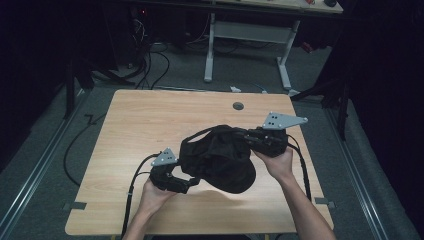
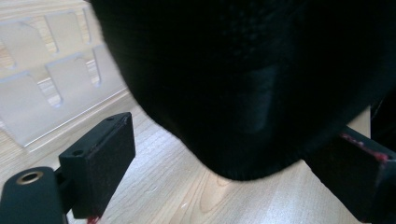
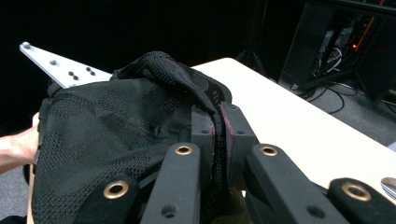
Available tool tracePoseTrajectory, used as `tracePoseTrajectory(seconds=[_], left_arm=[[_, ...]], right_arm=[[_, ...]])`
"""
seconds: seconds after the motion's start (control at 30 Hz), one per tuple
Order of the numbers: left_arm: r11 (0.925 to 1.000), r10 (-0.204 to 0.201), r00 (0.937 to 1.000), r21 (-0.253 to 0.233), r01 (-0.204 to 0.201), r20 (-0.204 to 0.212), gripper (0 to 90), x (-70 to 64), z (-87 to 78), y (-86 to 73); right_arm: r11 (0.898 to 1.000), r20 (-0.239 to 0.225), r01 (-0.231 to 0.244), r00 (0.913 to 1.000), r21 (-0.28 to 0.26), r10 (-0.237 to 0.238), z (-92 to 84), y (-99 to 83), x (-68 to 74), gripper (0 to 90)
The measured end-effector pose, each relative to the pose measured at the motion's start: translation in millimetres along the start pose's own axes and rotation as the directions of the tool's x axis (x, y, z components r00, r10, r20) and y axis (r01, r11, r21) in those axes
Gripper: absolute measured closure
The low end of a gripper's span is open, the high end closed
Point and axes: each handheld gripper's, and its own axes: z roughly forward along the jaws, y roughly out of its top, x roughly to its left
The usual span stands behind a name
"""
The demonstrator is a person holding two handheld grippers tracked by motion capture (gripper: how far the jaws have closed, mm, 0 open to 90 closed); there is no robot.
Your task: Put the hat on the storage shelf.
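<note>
A black mesh cap (image 1: pixel 220 160) hangs over the middle of the wooden table (image 1: pixel 150 115), held up between the two hand-held grippers. My right gripper (image 1: pixel 250 137) grips it from the right. In the right gripper view the jaws (image 3: pixel 218 116) are pressed together on a fold of the cap's edge (image 3: pixel 116 126). My left gripper (image 1: pixel 187 182) sits at the cap's lower left. In the left gripper view its jaws (image 2: pixel 236 135) stand wide apart, and the dark rounded cap (image 2: pixel 243 84) bulges down between them just above the table (image 2: pixel 163 186). The left jaw is clear of the cloth.
A round grey grommet (image 1: pixel 238 106) sits near the table's far edge. Behind it stand a white-legged desk (image 1: pixel 250 30) and floor cables (image 1: pixel 150 65). A pale translucent strip with rectangular holes (image 2: pixel 56 93) lies at the left of the left gripper view.
</note>
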Motion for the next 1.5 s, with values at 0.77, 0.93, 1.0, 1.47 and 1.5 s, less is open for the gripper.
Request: tracePoseTrajectory(seconds=[0.77,0.93,1.0,1.47,1.5], left_arm=[[0.9986,0.011,0.9962,0.051,-0.015,0.086,44.1,-13.7,0.4,-4.5],[0.9970,0.036,0.9926,0.064,-0.043,0.116,60.5,-18.0,-3.4,-6.2],[0.9958,0.043,0.9903,0.075,-0.053,0.132,64.4,-22.1,-5.3,-6.2],[0.9898,0.081,0.9779,0.100,-0.102,0.193,88.2,-40.2,-14.2,-5.9],[0.9893,0.084,0.9768,0.101,-0.106,0.197,88.2,-40.5,-14.9,-5.9]], right_arm=[[1.000,-0.045,-0.006,0.9990,-0.026,0.005,13.2,3.2,-1.9,85.1],[1.000,-0.044,-0.009,0.9990,-0.019,0.008,16.7,1.5,-2.7,85.0],[1.000,-0.043,-0.009,0.9990,-0.018,0.008,16.9,1.6,-2.9,85.0],[1.000,-0.058,-0.021,0.9981,-0.013,0.020,17.8,3.0,-5.4,82.1],[1.000,-0.059,-0.025,0.9980,-0.010,0.024,17.5,3.1,-5.9,80.3]])
